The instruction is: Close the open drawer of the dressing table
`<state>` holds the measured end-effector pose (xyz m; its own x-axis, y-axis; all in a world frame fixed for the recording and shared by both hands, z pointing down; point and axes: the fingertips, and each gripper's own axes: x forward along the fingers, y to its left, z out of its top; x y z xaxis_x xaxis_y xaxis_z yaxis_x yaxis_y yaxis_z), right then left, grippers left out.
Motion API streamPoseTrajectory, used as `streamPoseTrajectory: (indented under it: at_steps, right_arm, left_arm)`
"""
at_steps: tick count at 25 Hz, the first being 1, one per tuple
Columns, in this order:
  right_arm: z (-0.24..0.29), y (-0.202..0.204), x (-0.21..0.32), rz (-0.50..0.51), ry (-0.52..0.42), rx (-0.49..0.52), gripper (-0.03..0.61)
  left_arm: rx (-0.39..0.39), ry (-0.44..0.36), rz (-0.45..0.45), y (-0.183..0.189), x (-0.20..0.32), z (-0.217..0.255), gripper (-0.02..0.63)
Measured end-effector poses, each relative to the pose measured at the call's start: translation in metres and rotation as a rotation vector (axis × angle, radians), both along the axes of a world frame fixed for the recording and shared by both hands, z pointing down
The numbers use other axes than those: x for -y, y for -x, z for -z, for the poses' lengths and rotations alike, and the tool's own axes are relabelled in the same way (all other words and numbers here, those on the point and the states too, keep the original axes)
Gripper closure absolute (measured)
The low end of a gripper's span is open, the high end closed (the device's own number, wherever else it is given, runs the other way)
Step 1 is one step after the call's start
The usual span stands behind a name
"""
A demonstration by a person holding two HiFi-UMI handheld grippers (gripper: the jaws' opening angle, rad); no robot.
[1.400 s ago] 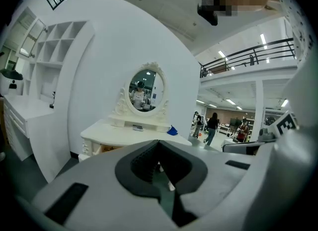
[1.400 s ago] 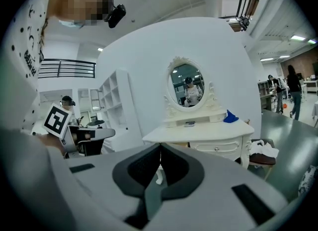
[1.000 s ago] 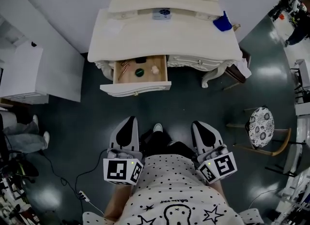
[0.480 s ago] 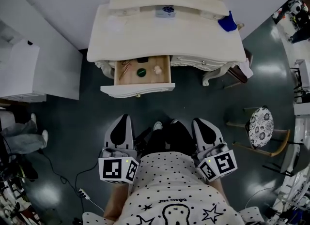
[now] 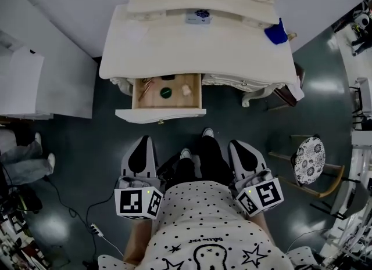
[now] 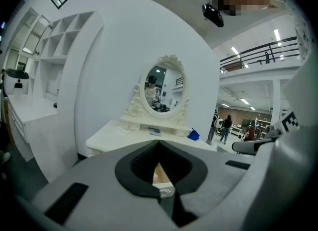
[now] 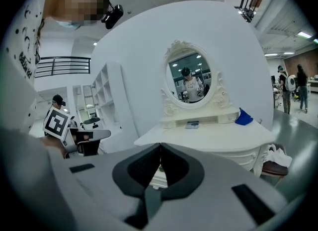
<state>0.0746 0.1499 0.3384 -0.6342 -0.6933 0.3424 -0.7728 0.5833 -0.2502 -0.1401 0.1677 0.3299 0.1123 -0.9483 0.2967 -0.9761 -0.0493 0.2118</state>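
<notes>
The cream dressing table point(image 5: 197, 45) stands ahead with its left drawer point(image 5: 167, 94) pulled out, white front point(image 5: 161, 114) toward me. Inside lie a green round item point(image 5: 166, 92), a pale lump point(image 5: 186, 89) and copper-coloured pieces point(image 5: 146, 84). My left gripper point(image 5: 144, 140) is shut and empty, held low, a short way in front of the drawer front. My right gripper point(image 5: 236, 145) is shut and empty too, level with the left one, off to the drawer's right. In the left gripper view the shut gripper point(image 6: 159, 141) points at the table; through the hollow behind its tips shows the drawer point(image 6: 160, 173).
An oval mirror point(image 7: 189, 80) tops the table, with a small box point(image 5: 199, 15) and a blue object point(image 5: 278, 33) on it. A stool with a patterned seat point(image 5: 308, 159) stands right. A white cabinet point(image 5: 23, 83) stands left. Cables point(image 5: 93, 228) lie on the floor.
I have stepped toward the table: table and drawer have come nearer in the head view, and both shut grippers have moved forward with me.
</notes>
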Motion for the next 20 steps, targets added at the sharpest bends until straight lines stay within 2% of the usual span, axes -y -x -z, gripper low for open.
streamPoseTrajectory:
  at_steps: [10,20]
  right_arm:
    - [0.003,-0.026,0.081,0.072,-0.016,0.008,0.569]
    - [-0.002,-0.077,0.129,0.090,-0.020,0.020,0.569]
  left_arm:
    - [0.051,-0.038,0.118,-0.006,0.066,0.013,0.601]
    - [0.127,-0.049,0.262,-0.008,0.095,0.017,0.601]
